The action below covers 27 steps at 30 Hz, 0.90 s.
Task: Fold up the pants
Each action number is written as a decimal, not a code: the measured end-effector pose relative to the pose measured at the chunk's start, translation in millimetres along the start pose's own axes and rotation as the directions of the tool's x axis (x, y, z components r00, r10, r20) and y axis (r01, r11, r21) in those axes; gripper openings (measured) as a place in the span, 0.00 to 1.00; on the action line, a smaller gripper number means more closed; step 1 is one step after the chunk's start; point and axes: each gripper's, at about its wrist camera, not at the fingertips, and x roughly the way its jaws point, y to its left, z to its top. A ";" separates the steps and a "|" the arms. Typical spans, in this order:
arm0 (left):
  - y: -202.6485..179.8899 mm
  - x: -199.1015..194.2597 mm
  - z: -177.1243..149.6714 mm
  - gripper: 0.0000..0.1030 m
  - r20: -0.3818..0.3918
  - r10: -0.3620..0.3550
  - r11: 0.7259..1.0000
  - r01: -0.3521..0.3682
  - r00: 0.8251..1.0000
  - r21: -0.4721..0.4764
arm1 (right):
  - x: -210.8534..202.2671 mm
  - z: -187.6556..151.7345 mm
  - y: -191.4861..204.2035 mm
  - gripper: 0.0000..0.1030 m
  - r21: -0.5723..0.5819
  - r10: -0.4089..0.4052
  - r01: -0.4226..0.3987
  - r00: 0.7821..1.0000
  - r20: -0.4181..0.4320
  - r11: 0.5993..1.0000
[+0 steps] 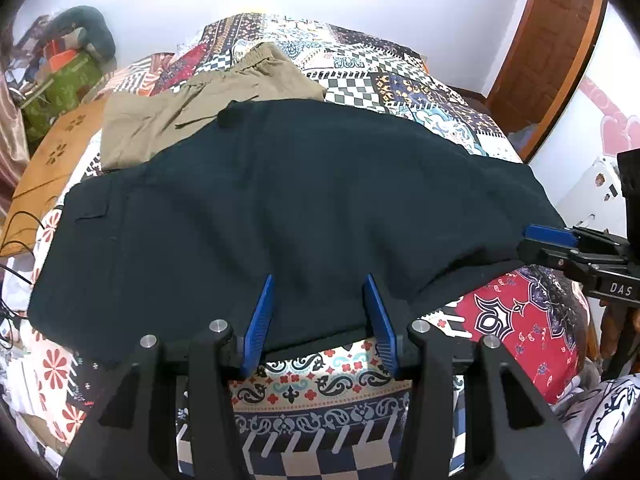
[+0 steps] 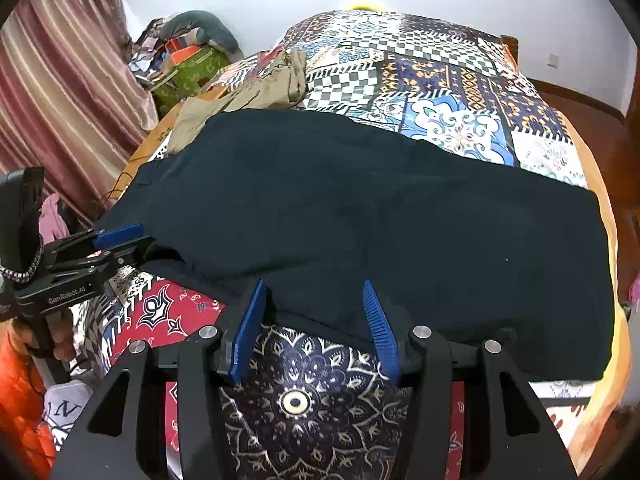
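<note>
Dark navy pants point(image 1: 280, 208) lie spread across a patchwork bedspread point(image 1: 360, 68), folded lengthwise, waist with a pocket at the left. They also show in the right wrist view point(image 2: 380, 208). My left gripper point(image 1: 320, 284) is open, its blue fingers over the near edge of the pants. My right gripper point(image 2: 312, 288) is open over the near edge further right. Each gripper shows in the other's view: the right one point(image 1: 536, 236) at the pants' right end, the left one point(image 2: 120, 236) at their left end.
Folded khaki pants point(image 1: 192, 112) lie behind the dark pants at the left. A cluttered pile with a green box point(image 1: 68, 84) stands left of the bed. A striped curtain point(image 2: 60, 80) hangs at the left. A wooden door point(image 1: 552, 40) is at the right.
</note>
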 end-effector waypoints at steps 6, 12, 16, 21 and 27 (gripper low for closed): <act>23.5 -31.6 6.8 0.46 0.072 0.030 0.999 -0.027 0.997 -0.040 | -21.4 5.5 -8.8 0.46 0.034 -0.034 0.032 0.999 0.040 0.999; 93.5 -37.9 11.5 0.55 0.077 0.189 0.974 -0.177 0.979 -0.142 | -50.7 11.0 -52.5 0.49 0.133 -0.163 0.147 0.980 0.113 0.980; 142.1 -14.9 -0.3 0.55 -0.018 0.274 0.936 -0.271 0.962 -0.222 | -51.6 2.6 -94.5 0.49 0.225 -0.285 0.261 0.955 0.084 0.939; 178.3 10.5 -28.8 0.55 -0.089 0.274 0.915 -0.288 0.958 -0.282 | -30.4 -26.4 -137.6 0.49 0.323 -0.318 0.311 0.948 -0.034 0.894; 162.7 10.2 -33.3 0.56 -0.073 0.332 0.927 -0.339 0.941 -0.160 | -38.1 -19.1 -123.8 0.49 0.306 -0.309 0.300 0.951 -0.020 0.904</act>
